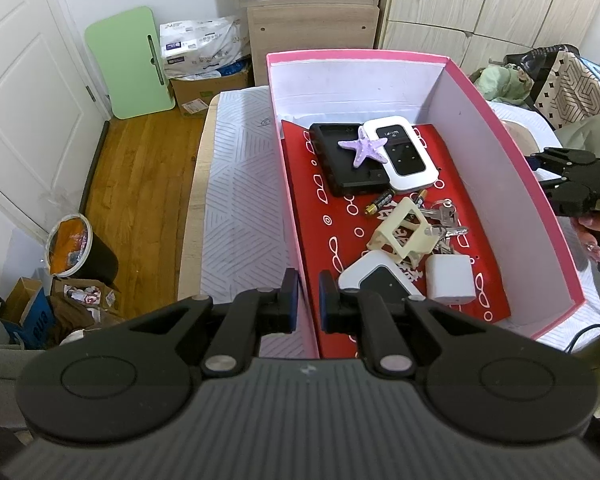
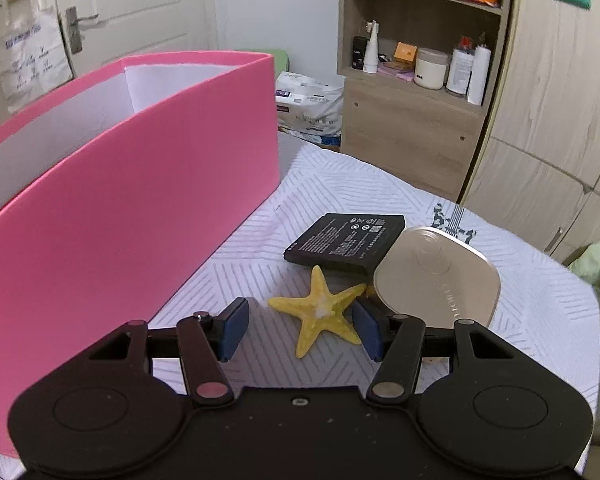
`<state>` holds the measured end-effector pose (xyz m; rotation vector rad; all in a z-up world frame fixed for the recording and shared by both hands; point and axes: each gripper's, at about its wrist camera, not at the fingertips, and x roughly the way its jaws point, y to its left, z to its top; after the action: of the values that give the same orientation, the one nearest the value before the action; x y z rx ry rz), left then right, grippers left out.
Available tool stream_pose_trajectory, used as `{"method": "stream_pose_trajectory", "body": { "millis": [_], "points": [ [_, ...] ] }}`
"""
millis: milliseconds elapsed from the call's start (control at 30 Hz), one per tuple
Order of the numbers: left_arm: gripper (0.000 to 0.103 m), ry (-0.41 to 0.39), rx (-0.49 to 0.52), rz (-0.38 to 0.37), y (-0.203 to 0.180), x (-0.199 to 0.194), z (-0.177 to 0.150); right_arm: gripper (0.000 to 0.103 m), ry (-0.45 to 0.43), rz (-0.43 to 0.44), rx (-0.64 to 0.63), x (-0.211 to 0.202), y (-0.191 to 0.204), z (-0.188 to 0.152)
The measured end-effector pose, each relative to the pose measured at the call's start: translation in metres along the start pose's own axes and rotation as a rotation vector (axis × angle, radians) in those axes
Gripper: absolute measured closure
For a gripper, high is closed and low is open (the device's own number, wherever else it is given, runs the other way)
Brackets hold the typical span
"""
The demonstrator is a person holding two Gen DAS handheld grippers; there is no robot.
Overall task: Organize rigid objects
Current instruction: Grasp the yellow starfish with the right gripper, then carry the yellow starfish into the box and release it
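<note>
Right wrist alone shows yellow starfish.

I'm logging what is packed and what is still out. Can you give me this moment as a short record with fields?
container: pink box, open top
in box: purple starfish, two white wifi routers, batteries, keys, white charger
outside box: yellow starfish, black battery pack, beige disc
left gripper: shut on the box wall
right gripper: open, straddling the yellow starfish

keys: half hidden under cream frame | battery: label unreadable
</note>
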<state>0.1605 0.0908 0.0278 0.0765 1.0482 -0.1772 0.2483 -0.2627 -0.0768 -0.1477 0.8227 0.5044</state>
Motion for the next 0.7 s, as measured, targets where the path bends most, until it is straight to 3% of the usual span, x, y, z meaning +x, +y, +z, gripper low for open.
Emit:
{"method": "stream_pose_trajectory", "body": {
  "millis": [133, 167, 400, 700],
  "points": [
    [0.094, -0.001, 0.0, -0.002, 0.0, 0.0, 0.0, 0.041, -0.027, 0.011, 0.056, 0.0, -0.004, -0.001],
    [0.094, 0.0, 0.0, -0.003, 0.0, 0.0, 0.0, 0.05, -0.028, -0.009, 0.052, 0.0, -0.003, -0.001],
    [0.094, -0.001, -0.004, -0.007, 0.0, 0.0, -0.001, 0.05, -0.037, 0.007, 0.128, -0.01, -0.007, -0.005],
    [0.094, -0.004, -0.017, -0.005, 0.002, -0.002, -0.002, 0.05, -0.16, 0.059, 0.132, -0.066, 0.01, 0.005]
  ]
}}
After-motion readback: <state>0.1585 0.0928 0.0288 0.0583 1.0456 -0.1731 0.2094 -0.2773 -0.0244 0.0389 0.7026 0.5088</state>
